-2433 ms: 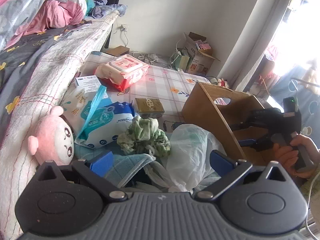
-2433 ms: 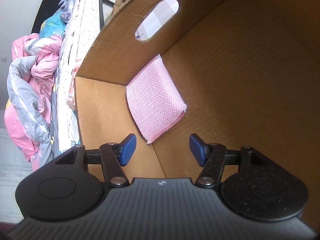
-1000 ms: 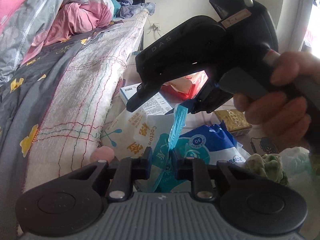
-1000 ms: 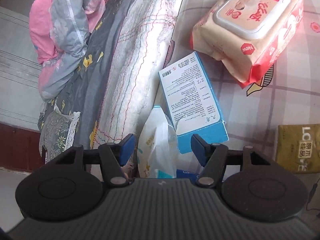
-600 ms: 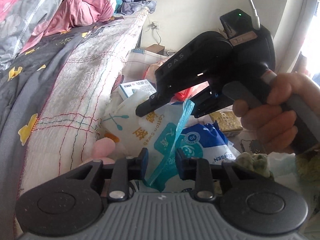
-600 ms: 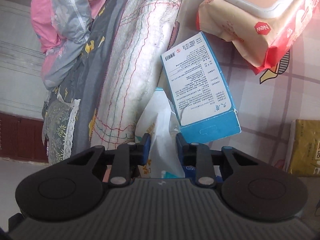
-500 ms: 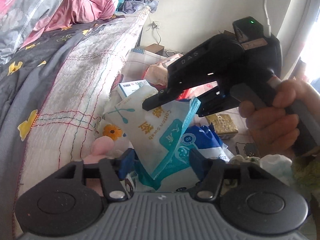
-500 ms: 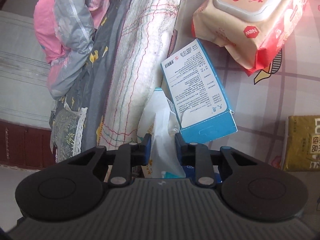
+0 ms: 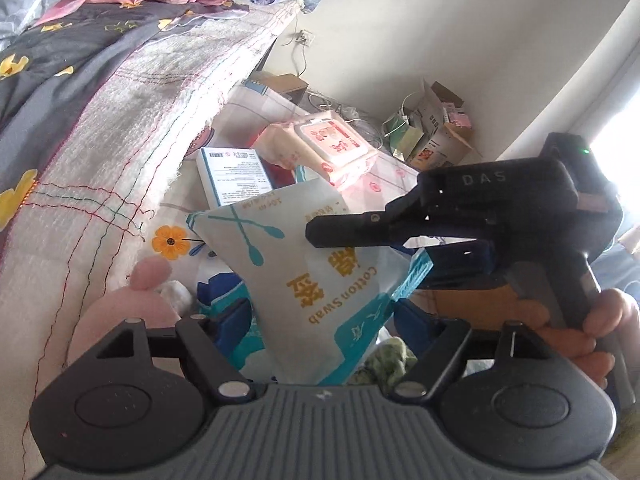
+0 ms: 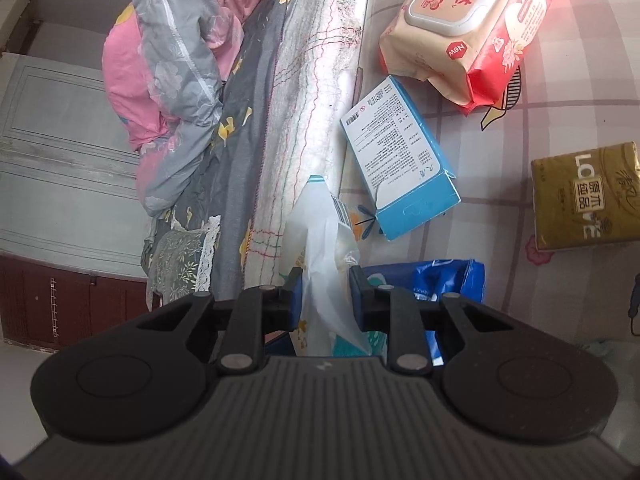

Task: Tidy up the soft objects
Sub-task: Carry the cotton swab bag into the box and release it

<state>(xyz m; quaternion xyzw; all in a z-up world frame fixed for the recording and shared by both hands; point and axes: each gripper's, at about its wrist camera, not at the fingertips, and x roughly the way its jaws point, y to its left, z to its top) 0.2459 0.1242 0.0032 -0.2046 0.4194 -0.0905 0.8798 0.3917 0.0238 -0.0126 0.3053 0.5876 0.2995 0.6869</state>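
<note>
Since the earlier frame, our left gripper (image 9: 324, 320) has just opened off the cotton swab pack (image 9: 320, 280), handing it over; our right gripper (image 10: 325, 294) now pinches its light, crinkly, slippery top above the checked floor mat (image 10: 560, 80) beside the bed's edge.

Right gripper (image 10: 325, 298) clamped on the cotton swab pack (image 10: 320, 232), pack sticking out forward between the pads. Blue-white box (image 10: 396, 168) just beyond, wet wipes pack (image 10: 472, 28) farther out, gold packet (image 10: 588, 196) at right. Bed quilt (image 10: 176, 60) along the left.
</note>
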